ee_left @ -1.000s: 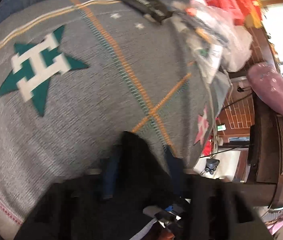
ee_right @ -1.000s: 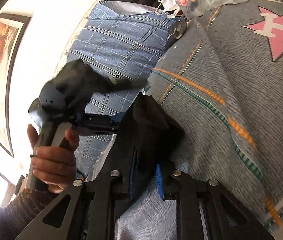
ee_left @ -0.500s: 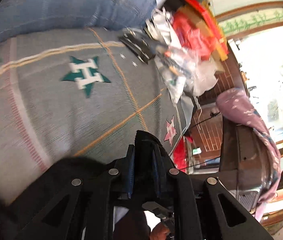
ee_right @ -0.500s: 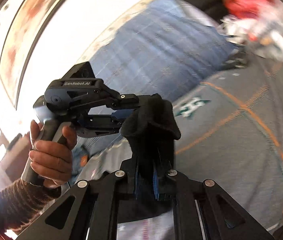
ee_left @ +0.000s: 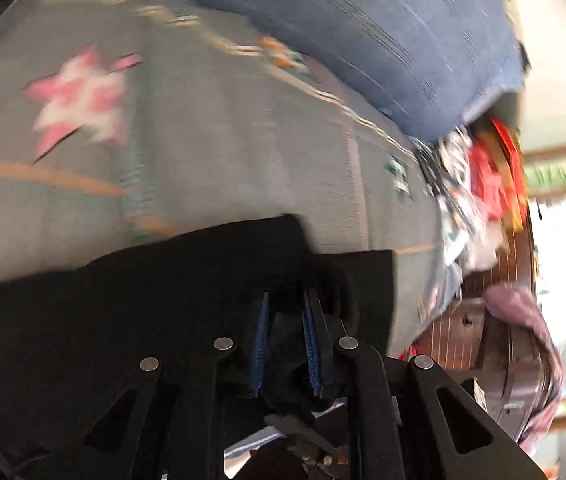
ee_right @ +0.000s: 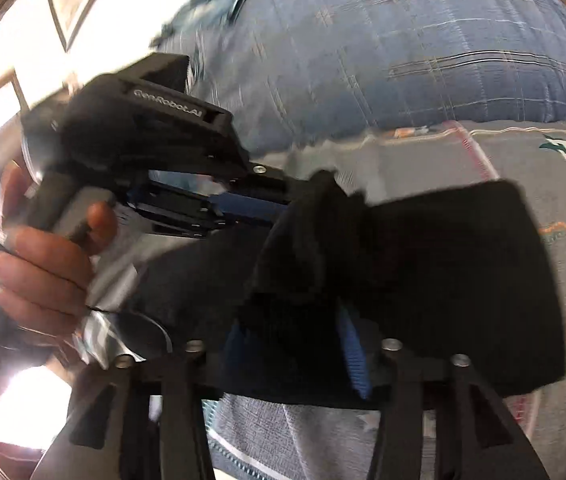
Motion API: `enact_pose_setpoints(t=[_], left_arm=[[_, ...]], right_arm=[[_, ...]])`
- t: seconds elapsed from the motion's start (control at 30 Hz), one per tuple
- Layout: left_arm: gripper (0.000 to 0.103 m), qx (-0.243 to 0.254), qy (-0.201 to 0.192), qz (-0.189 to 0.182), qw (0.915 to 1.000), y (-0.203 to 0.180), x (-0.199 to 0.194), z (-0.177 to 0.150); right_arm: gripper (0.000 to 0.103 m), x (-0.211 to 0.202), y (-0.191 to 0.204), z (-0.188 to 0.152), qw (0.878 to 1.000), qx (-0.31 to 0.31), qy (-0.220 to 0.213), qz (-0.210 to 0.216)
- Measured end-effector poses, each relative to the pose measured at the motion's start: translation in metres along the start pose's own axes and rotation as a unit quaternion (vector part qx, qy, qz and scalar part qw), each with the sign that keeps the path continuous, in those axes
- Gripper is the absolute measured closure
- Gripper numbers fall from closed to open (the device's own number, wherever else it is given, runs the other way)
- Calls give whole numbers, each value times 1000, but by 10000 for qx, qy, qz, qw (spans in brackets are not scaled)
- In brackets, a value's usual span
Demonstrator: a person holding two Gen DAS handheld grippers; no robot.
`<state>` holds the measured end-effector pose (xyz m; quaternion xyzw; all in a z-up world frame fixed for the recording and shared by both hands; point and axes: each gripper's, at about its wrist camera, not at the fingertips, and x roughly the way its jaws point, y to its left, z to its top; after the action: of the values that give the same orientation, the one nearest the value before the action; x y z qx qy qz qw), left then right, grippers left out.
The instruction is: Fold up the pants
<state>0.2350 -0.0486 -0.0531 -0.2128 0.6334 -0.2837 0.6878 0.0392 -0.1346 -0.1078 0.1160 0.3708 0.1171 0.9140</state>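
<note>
The black pants (ee_left: pixel 131 304) hang and drape over a grey blanket with star patterns (ee_left: pixel 211 152). My left gripper (ee_left: pixel 286 320) is shut on a bunched edge of the pants between its blue pads. In the right wrist view the pants (ee_right: pixel 451 280) spread to the right over the blanket (ee_right: pixel 563 184). My right gripper (ee_right: pixel 291 344) is shut on the cloth, which hides most of its fingers. The left gripper (ee_right: pixel 283 200), held by a hand, clamps the same bunch just above it.
A blue plaid quilt (ee_right: pixel 423 48) lies at the back of the bed. A heap of red and white bags (ee_left: pixel 483 184) sits at the bed's right end. A purple cushion (ee_left: pixel 523 320) and dark furniture stand beyond the edge.
Both grippers have swung with the pants, and the views have turned. The pants now spread wider over the blanket. Both grippers stay shut on the cloth.
</note>
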Motion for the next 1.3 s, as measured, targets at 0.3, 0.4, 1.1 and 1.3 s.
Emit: enact_pose_setpoints(t=[0.3, 0.4, 1.1, 1.3], left_arm=[[45, -63, -699, -690, 9951, 14, -60, -46], [38, 114, -548, -839, 9949, 6, -46, -66], [90, -531, -223, -75, 9983, 52, -39, -101], [69, -223, -972, 9, 9950, 69, -134, -115]], right_arm=[[28, -82, -30, 5, 9973, 438, -588, -24], [27, -101, -68, -9, 9880, 1392, -665, 64], [86, -19, -109, -15, 9679, 2410, 401, 594], [84, -59, -77, -10, 9868, 1507, 541, 232]])
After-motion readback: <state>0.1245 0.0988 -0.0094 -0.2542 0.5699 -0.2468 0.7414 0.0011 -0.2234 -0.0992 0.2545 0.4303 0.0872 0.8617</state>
